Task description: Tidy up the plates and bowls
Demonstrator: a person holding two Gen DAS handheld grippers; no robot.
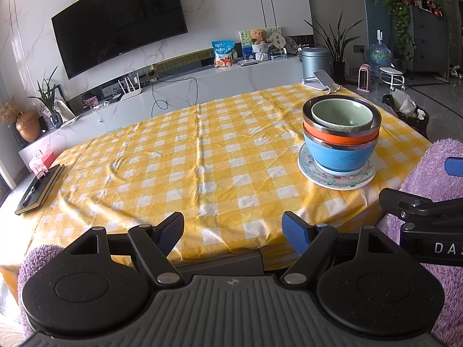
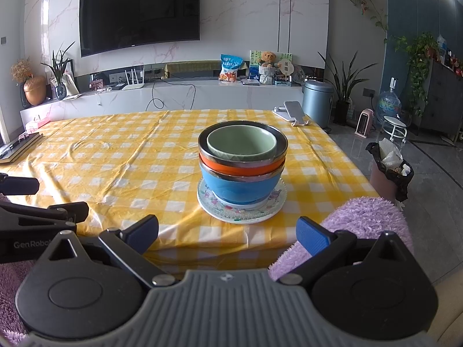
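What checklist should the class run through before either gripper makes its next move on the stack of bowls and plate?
1. Left gripper open and empty: ok.
2. Right gripper open and empty: ok.
3. Green bowl sits inside orange bowl, which sits in blue bowl: ok.
4. Blue bowl rests on the patterned plate, roughly centred: ok.
5. Plate lies fully on the checked tablecloth, back from the near edge: ok.
6. Stack steady enough to lift as one: cannot tell.
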